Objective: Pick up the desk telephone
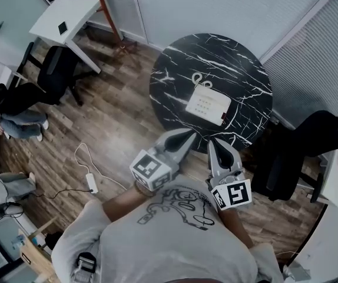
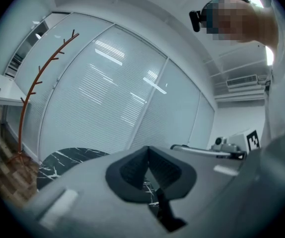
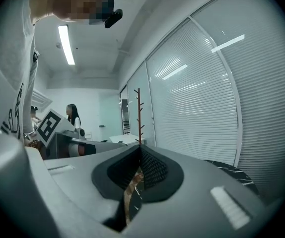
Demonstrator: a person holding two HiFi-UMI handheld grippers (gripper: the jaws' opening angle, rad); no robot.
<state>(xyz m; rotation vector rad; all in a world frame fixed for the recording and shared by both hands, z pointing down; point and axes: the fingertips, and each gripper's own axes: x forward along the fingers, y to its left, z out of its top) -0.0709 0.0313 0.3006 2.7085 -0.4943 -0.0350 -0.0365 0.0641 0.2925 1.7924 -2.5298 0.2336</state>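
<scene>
White desk telephone (image 1: 208, 105): details blurred | left tongs (image 1: 191, 134): together | right tongs (image 1: 212, 142): together

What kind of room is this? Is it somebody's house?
It looks like an office, not a house. A desk telephone sits on a round black marble table, a black office chair stands by a white desk, and the walls are blind-covered glass panels.
</scene>
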